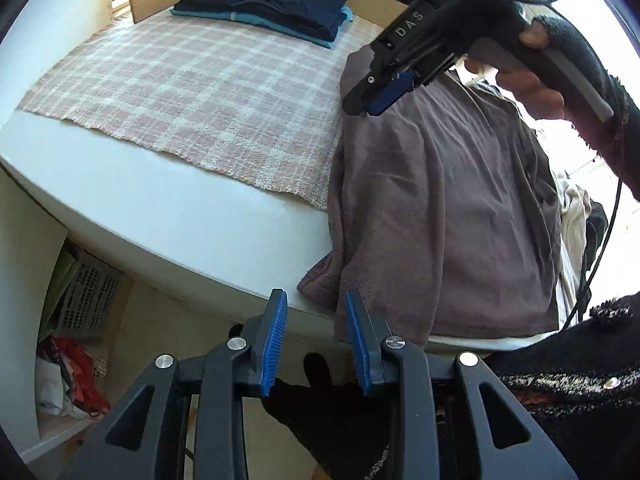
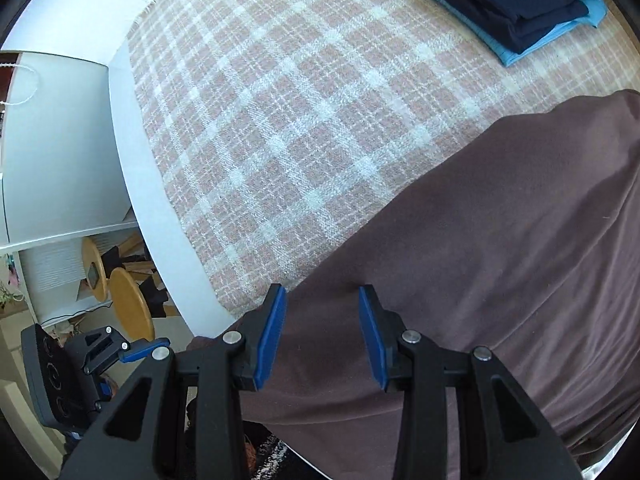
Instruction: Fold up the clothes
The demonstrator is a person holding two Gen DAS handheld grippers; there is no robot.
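Note:
A brown garment (image 1: 440, 200) lies flat on the right side of the table, and its near hem hangs over the front edge. My left gripper (image 1: 316, 296) hovers at that edge by the garment's near left corner, jaws apart, nothing pressed between the blue pads. A person's hand holds my right gripper (image 1: 366, 106) over the garment's far left part. In the right wrist view the right gripper (image 2: 322, 294) points down at the brown garment (image 2: 500, 240), jaws apart, with the fabric lying flat below them. The left gripper (image 2: 132, 354) shows at lower left, off the table.
A pink and white plaid cloth (image 1: 180, 92) covers the white table (image 1: 160, 216). A folded stack of navy and light blue clothes (image 1: 264, 4) sits at the back. Pale garments (image 1: 576, 216) lie at the right. A grey basket (image 1: 88, 296) and loose clothes (image 1: 72, 380) are below.

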